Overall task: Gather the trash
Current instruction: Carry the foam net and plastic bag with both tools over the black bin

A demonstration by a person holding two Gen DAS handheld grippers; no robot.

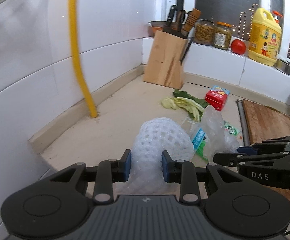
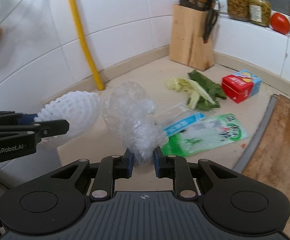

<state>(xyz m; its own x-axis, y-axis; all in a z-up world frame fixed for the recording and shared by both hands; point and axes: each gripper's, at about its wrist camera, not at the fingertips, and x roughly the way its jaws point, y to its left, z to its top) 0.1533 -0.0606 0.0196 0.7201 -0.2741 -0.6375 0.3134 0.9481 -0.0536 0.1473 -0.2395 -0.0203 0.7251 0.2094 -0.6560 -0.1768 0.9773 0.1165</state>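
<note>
Nearest, the left claw point(image 1: 146, 165) pinches the white foam fruit net point(image 1: 161, 140), its long axis running forward beyond the fingertips. Beside it the right claw point(image 2: 143, 160) grips crumpled clear plastic point(image 2: 133, 116). Ahead on the worktop point(image 2: 145, 72), nearer the right claw, a green wrapper point(image 2: 205, 134) lies crosswise.

Bright, even indoor light; fisheye-bent edges, slight motion blur.

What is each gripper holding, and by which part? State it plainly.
The left gripper is shut on the white foam net sleeve, pinched at its near end. The right gripper is shut on the crumpled clear plastic bag, gripped at its near, bunched end.
</note>
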